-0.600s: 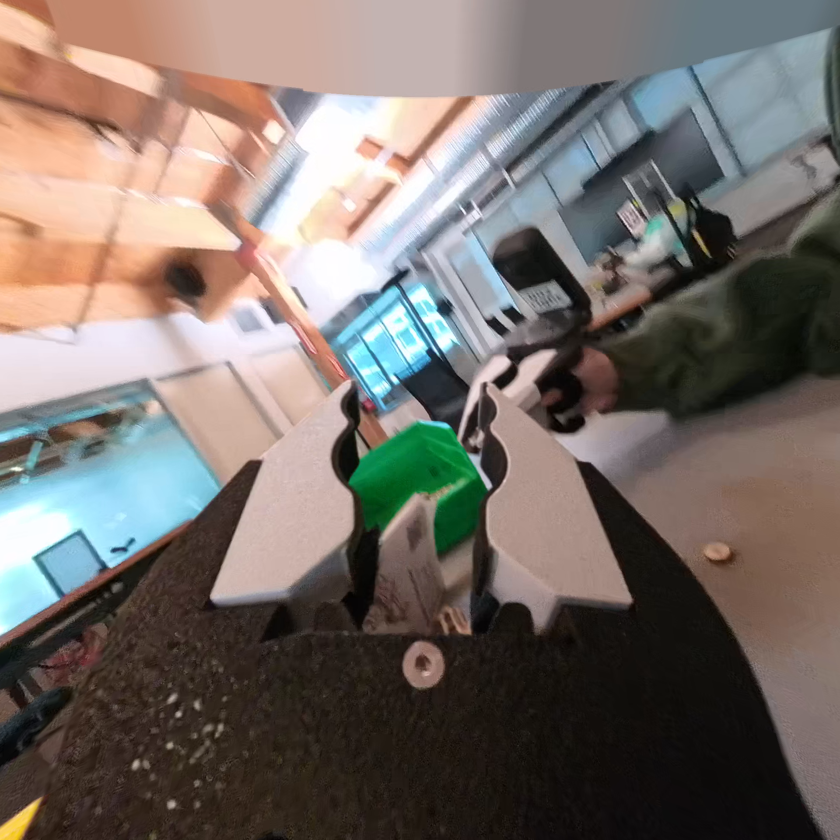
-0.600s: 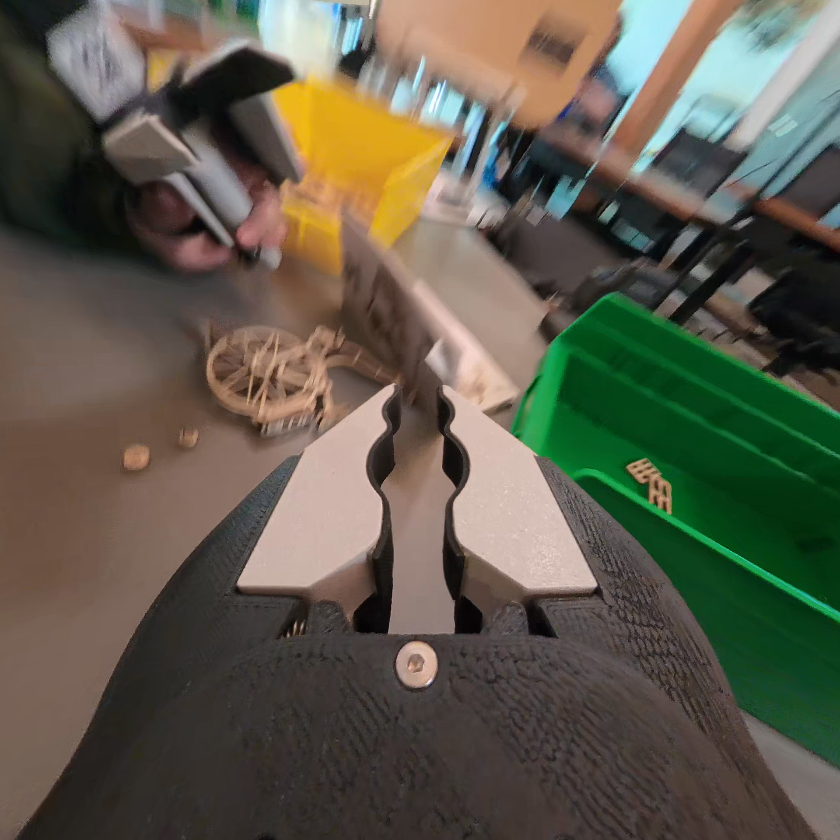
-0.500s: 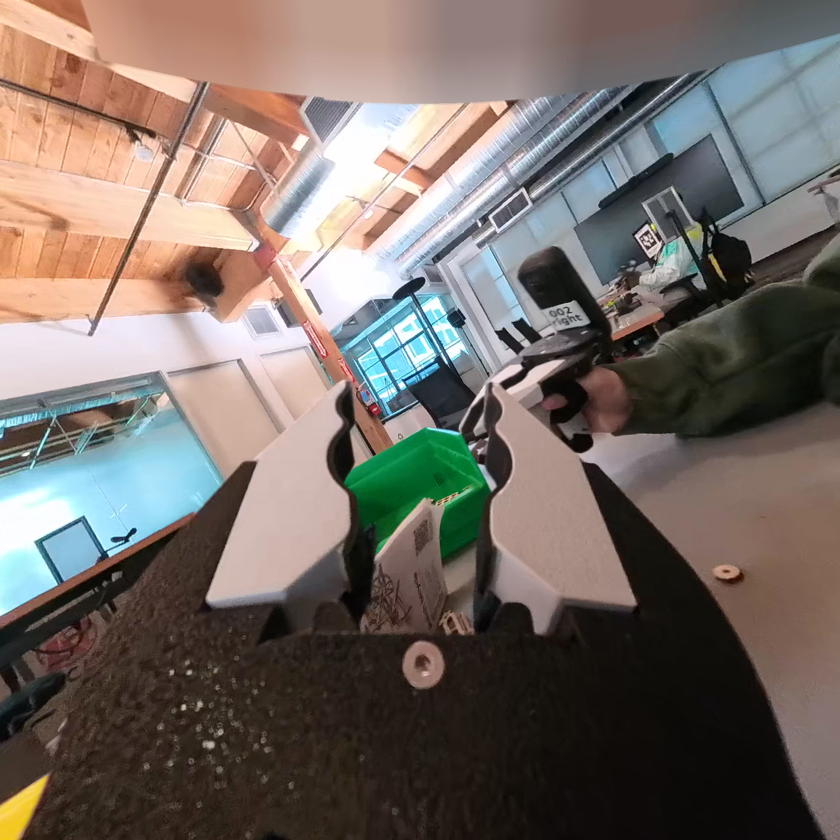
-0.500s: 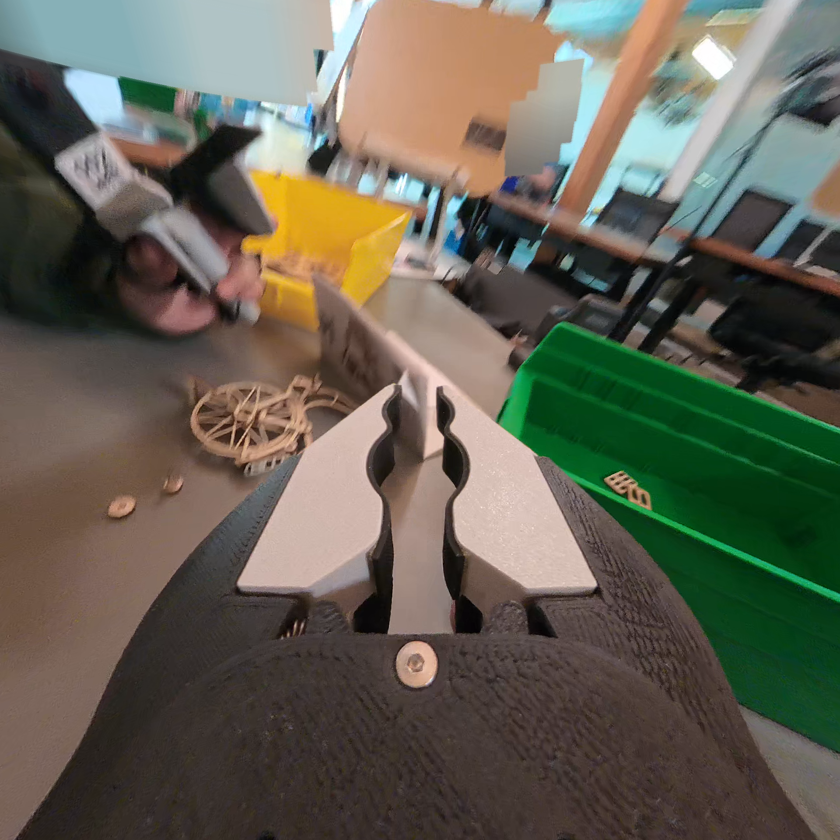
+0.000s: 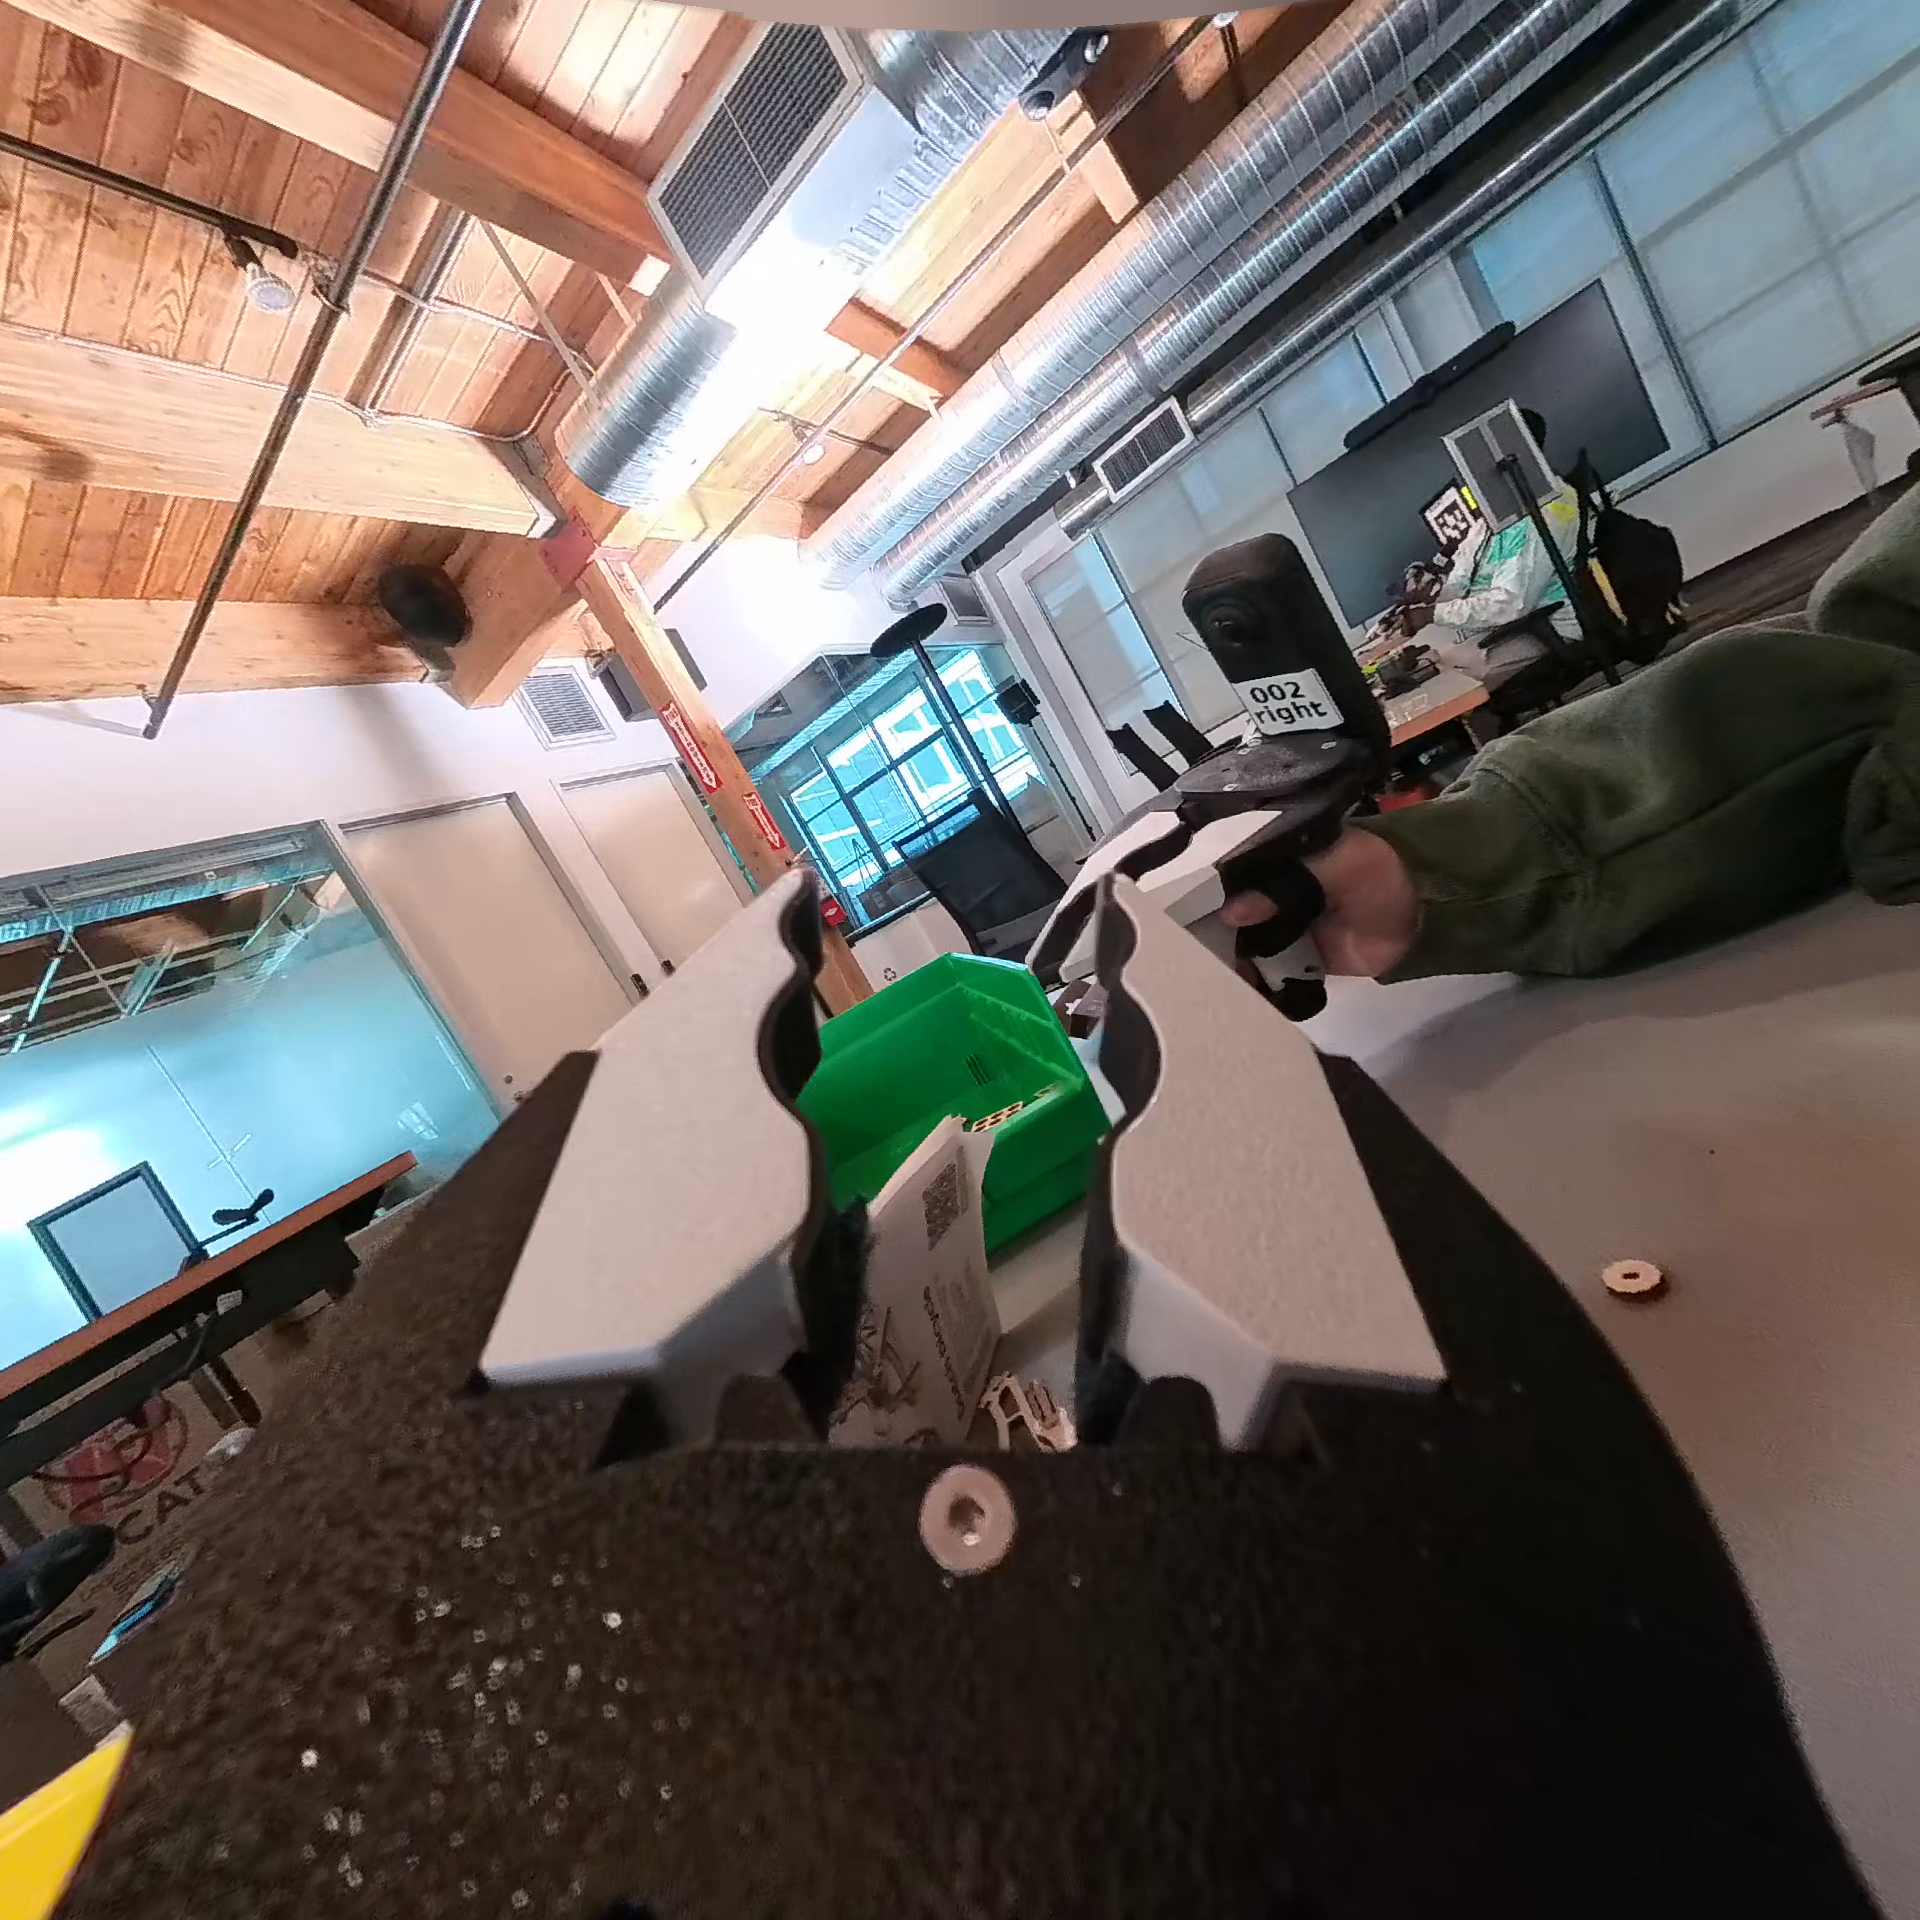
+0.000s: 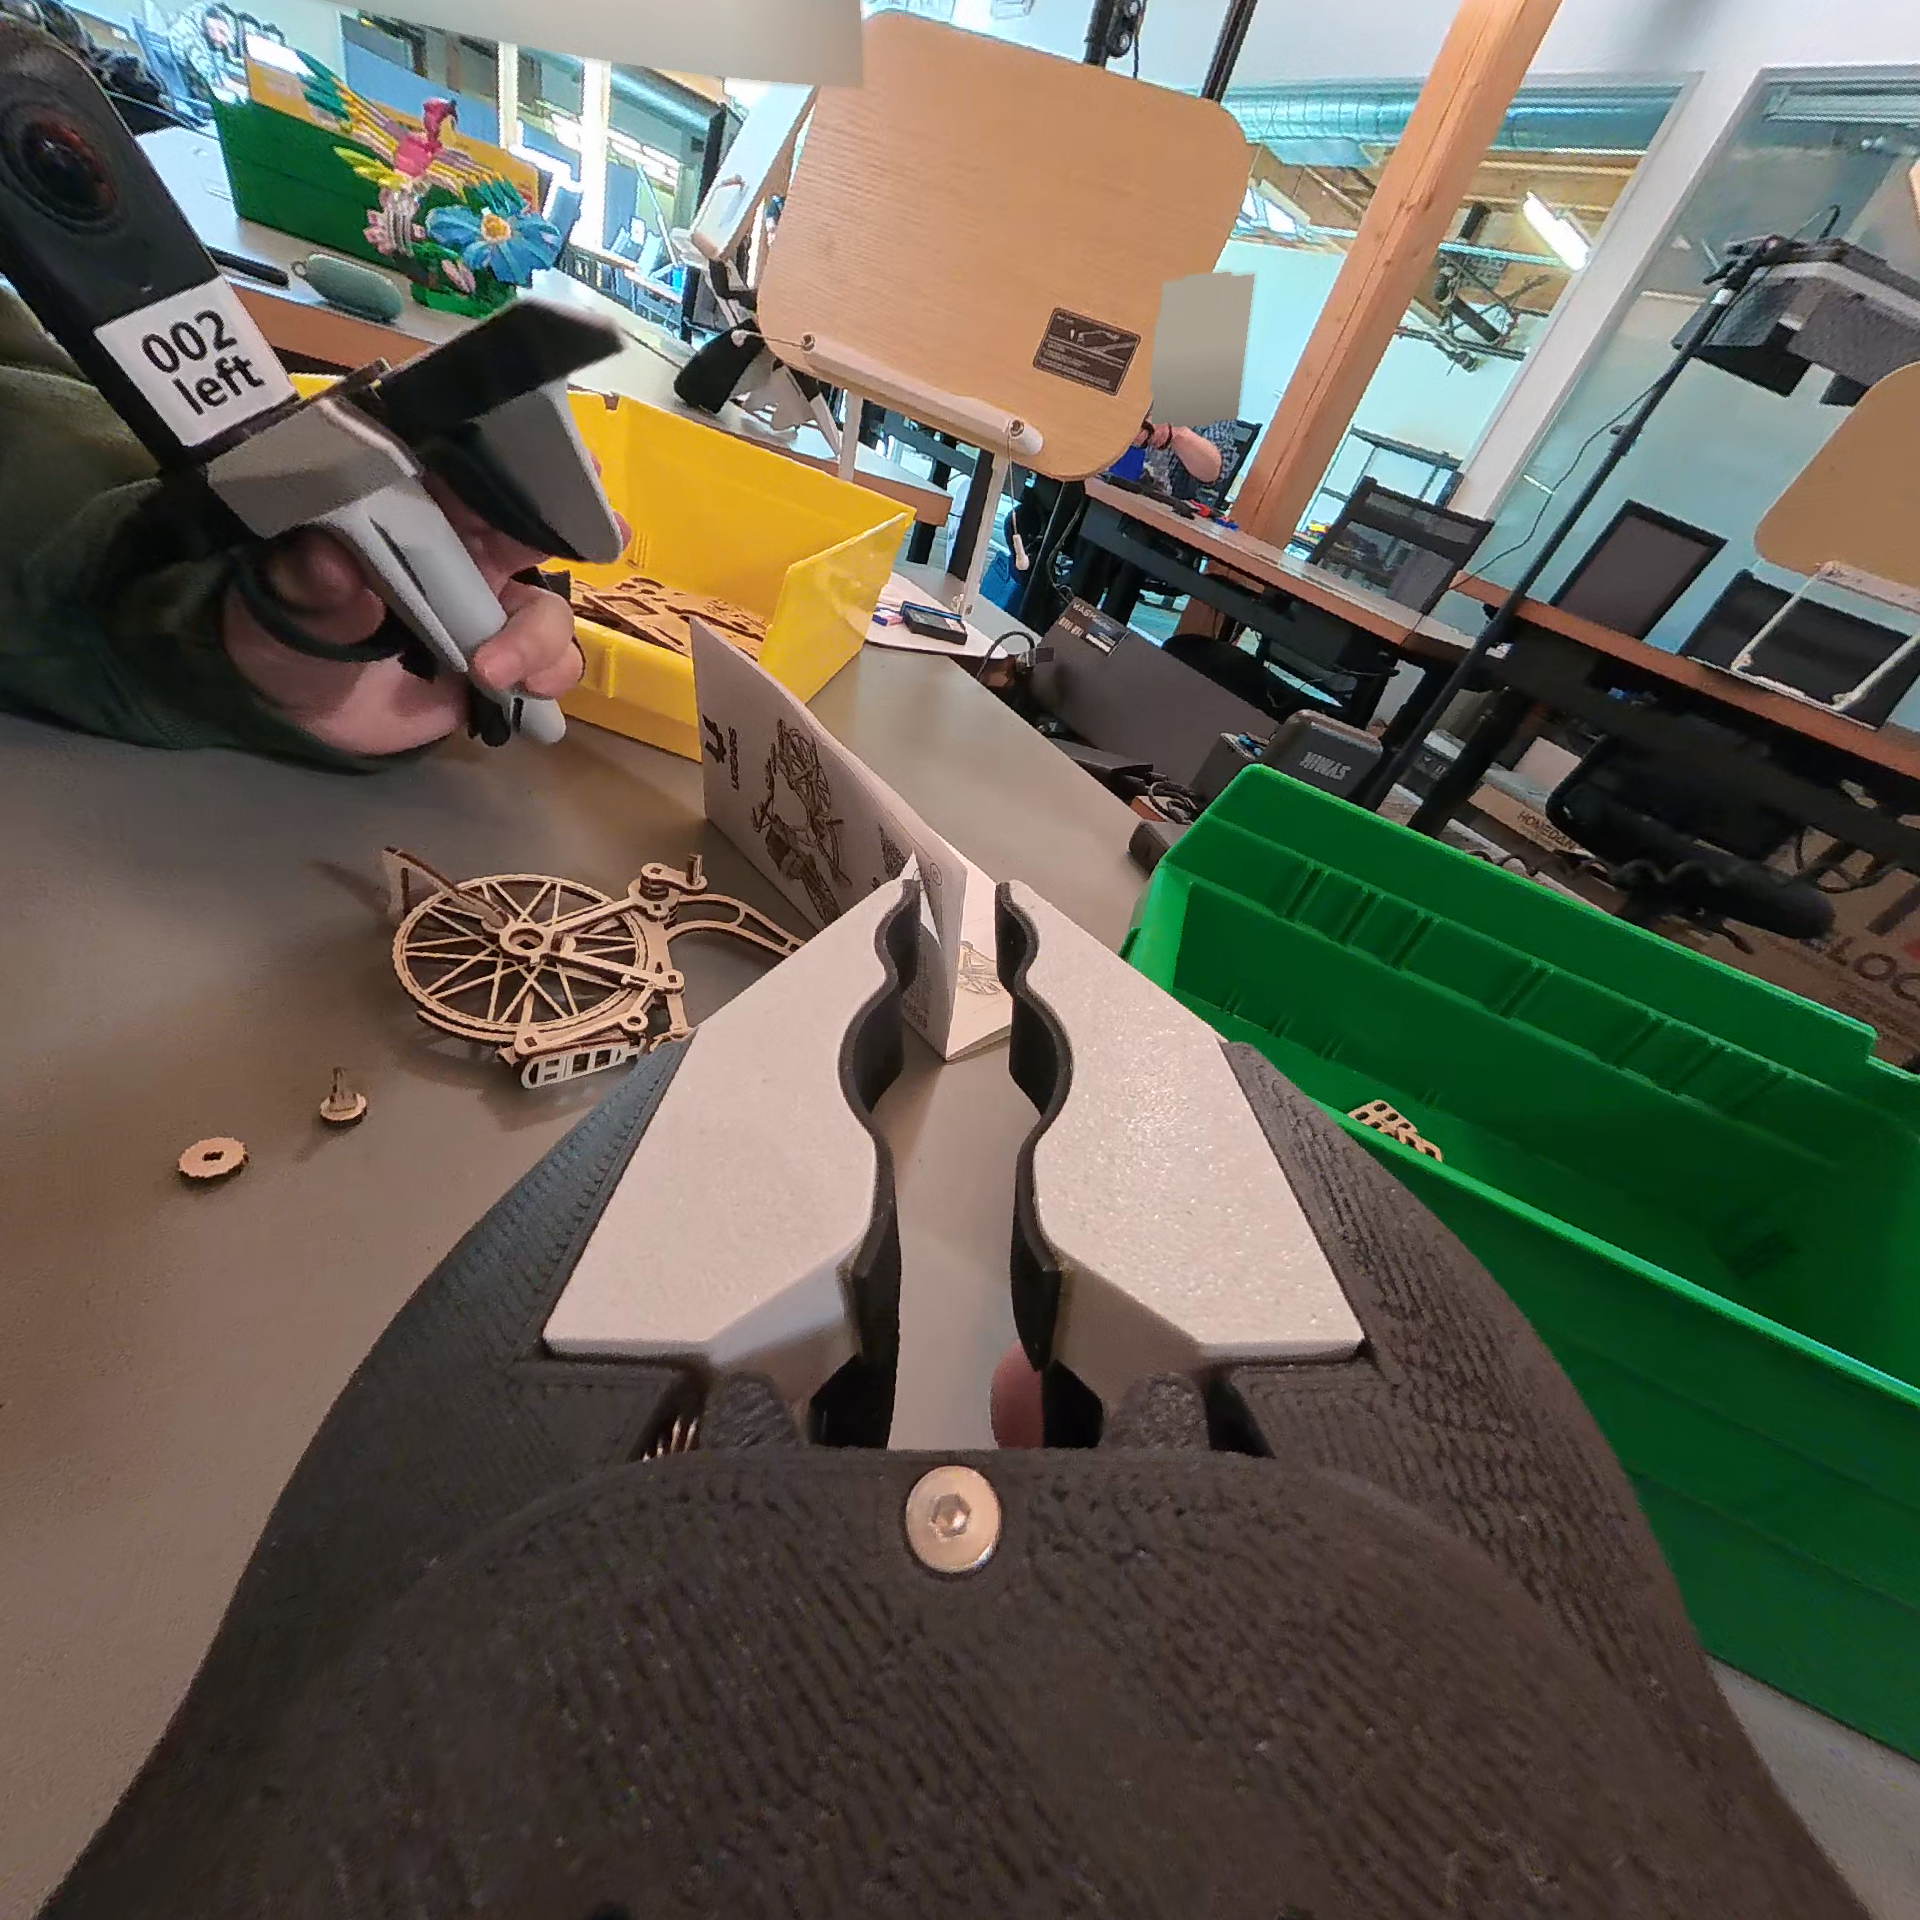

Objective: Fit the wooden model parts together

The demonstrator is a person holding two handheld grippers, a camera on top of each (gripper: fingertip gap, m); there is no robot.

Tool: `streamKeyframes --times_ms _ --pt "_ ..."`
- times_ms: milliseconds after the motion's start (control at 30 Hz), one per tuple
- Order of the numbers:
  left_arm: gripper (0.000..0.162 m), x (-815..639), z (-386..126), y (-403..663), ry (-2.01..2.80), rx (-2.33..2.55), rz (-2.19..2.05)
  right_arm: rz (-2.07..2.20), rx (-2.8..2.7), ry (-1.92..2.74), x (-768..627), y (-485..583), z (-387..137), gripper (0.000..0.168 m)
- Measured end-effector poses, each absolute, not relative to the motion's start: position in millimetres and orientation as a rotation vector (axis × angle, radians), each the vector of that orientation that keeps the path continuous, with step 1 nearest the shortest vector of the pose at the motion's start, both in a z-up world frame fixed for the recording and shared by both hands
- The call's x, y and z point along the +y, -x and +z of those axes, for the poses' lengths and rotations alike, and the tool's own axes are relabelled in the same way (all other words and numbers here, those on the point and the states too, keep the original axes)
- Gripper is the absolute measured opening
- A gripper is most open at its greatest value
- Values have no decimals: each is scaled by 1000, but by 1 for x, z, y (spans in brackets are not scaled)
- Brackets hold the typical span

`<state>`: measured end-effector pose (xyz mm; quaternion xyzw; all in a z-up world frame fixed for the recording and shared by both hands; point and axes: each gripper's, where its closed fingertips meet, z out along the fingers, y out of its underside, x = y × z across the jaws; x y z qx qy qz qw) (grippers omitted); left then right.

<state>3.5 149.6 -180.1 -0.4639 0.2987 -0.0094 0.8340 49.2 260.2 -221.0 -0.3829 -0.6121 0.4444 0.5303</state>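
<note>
Your right gripper point(image 6: 956, 914) and left gripper point(image 5: 951, 909) are both parted and empty; left of the right gripper's tips, near them, lies the wooden bicycle model point(image 6: 551, 966) on the table point(image 6: 156, 914), loose discs point(image 6: 212, 1158) beside it; the views have sharpened since earlier; the folded leaflet point(image 6: 821, 821) and both cameras carry writing.

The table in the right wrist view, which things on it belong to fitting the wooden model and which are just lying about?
For the job:
wooden wheel assembly
loose wooden disc
small wooden peg piece
folded instruction sheet
yellow bin of wooden sheets

Lying about:
green bin
wooden board stand
</note>
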Motion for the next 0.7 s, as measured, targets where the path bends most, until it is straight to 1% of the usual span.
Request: streamKeyframes --times_ms 700 --pt "49 151 -184 -7 999 655 -37 1062 -1494 896 251 -51 -224 12"
